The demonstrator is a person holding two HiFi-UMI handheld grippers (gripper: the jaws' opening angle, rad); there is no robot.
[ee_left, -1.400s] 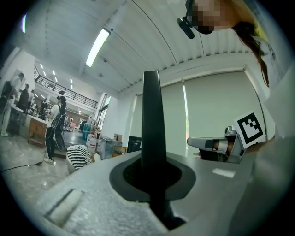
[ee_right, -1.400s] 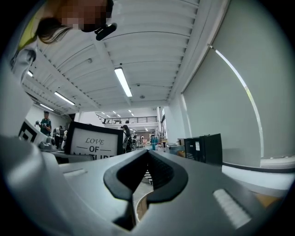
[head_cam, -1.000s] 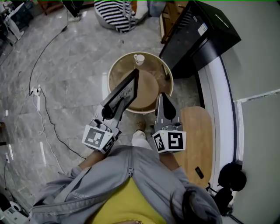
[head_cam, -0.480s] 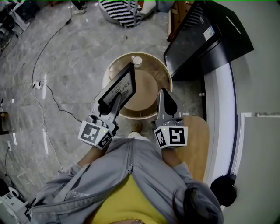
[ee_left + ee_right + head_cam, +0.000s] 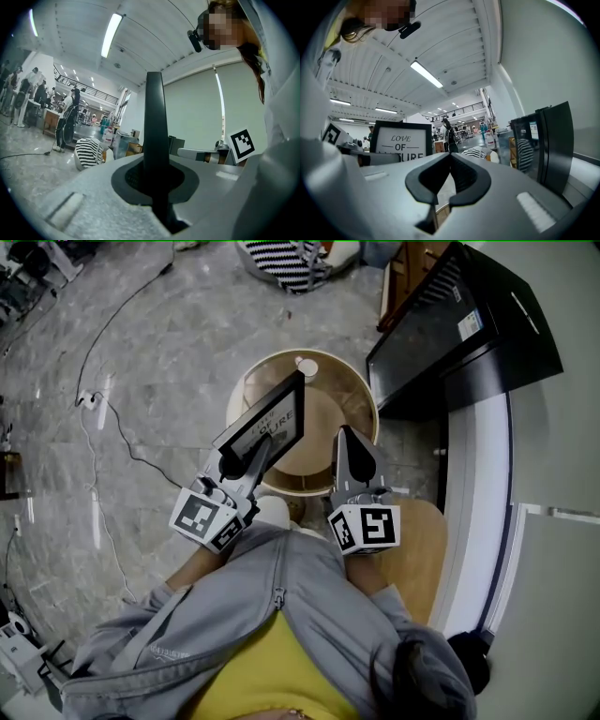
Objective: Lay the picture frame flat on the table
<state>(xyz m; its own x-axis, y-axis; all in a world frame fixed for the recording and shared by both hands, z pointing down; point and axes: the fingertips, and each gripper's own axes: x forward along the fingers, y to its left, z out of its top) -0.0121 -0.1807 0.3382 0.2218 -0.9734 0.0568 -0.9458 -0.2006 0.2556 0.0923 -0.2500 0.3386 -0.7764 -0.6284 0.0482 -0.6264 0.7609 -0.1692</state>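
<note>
We see left gripper (image 5: 262,448) clamped on lower edge of black rectangular picture frame with white lettered print (image 5: 272,423), tilted over round wooden table (image 5: 367,418), not flat
Left gripper view: only frame's thin black edge (image 5: 154,117) between jaws
Right gripper view: lettered front (image 5: 401,140)
Right gripper (image 5: 345,437) beside frame, jaws together, empty

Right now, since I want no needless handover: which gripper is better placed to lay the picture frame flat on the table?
Left. The left gripper has its jaws shut on the picture frame, tilted above the round table, so it can likely lower it. The right gripper is shut, empty, beside it.
</note>
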